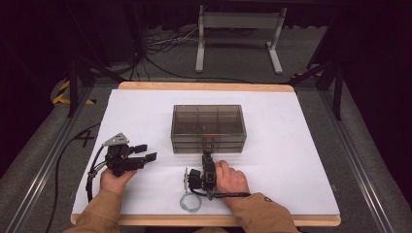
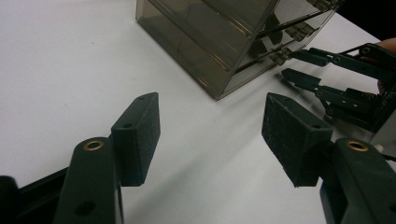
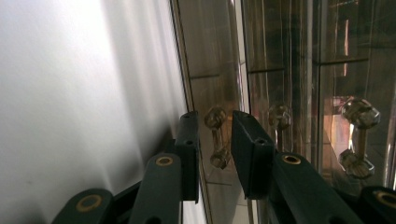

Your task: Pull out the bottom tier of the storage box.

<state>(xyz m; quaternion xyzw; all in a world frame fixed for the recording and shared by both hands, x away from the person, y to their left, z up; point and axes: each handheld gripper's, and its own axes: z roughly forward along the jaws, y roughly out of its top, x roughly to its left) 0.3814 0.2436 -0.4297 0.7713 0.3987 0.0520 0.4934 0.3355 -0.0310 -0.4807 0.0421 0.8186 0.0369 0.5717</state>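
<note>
Straddling the bottom drawer handle (image 3: 218,137), the right gripper (image 3: 215,149) has its narrowed jaws beside it, not pinching yet; left gripper (image 2: 210,135) idles wide open, empty.

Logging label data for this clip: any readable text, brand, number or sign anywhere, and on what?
No readable text in these views.
Drawer box: clear smoky plastic, no label or brand.
Left gripper and right gripper: plain black, no markings legible.
Floor at the table's left: a dark painted mark, like a "4" or a cross; can't tell.
</note>
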